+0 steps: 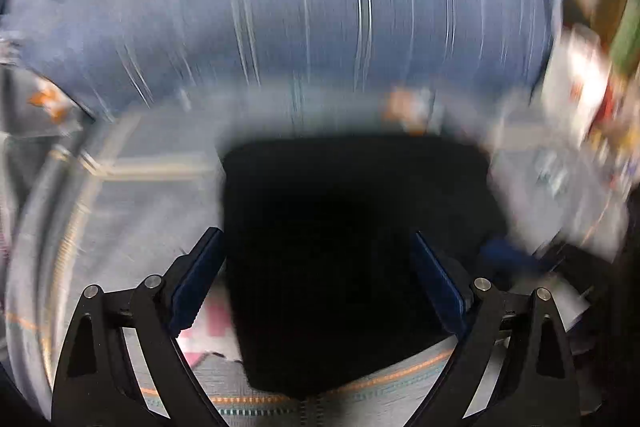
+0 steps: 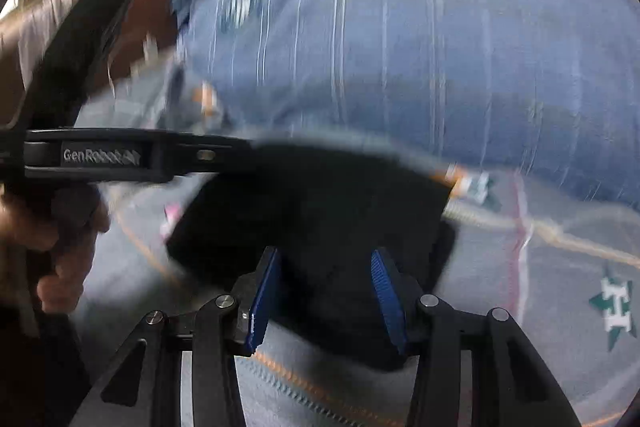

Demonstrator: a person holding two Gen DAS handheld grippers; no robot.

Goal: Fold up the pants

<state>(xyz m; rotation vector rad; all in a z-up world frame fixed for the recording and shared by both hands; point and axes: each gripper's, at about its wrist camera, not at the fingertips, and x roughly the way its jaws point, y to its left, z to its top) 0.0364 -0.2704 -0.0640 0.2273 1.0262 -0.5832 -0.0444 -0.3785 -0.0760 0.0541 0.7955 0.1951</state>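
The left gripper (image 1: 320, 279) has its jaws spread wide and empty, with the folded black pants (image 1: 352, 247) lying between and just ahead of them on the bed cover (image 1: 140, 207). The right gripper (image 2: 326, 291) looks nearer: its half-spread jaws straddle the pants' (image 2: 312, 223) near edge, though whether they pinch it I cannot tell. In that view the bundle's long axis runs crosswise to the jaws.
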